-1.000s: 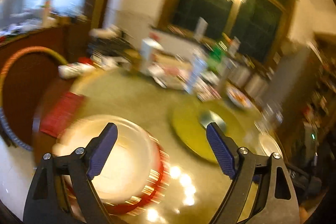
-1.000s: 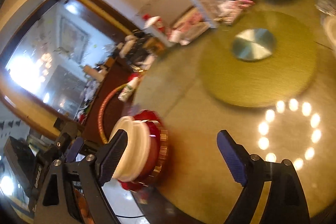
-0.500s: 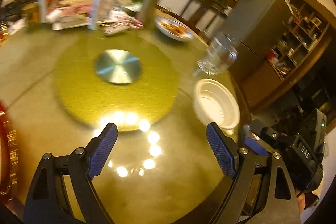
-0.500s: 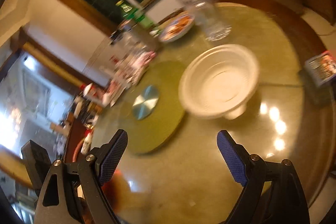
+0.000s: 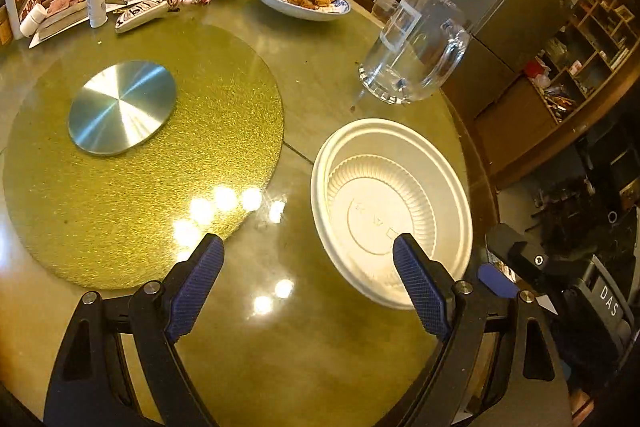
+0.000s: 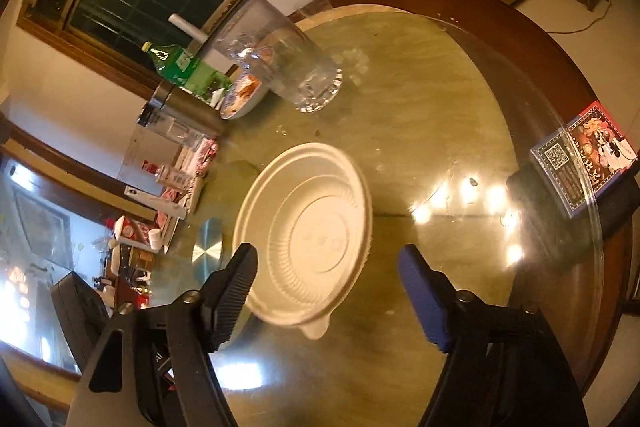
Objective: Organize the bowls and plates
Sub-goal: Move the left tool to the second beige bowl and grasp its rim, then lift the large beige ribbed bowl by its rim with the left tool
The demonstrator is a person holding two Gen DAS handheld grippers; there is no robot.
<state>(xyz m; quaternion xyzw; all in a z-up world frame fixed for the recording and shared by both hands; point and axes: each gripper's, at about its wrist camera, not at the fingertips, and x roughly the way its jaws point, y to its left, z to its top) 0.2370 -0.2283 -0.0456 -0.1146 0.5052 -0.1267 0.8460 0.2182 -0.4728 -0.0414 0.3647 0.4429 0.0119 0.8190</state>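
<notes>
Now reaching for the white bowl

My right gripper (image 6: 326,291), fingers narrowing but gripping nothing, hovers by the white bowl (image 6: 308,231) on the worktop (image 6: 420,115). Left gripper (image 5: 308,279) gapes empty. Next: straddle the rim, pinch.

hidden: white bowl (image 5: 384,203) near rim (behind tongs pad) | cut off: glass mug (image 6: 280,63) top
</notes>
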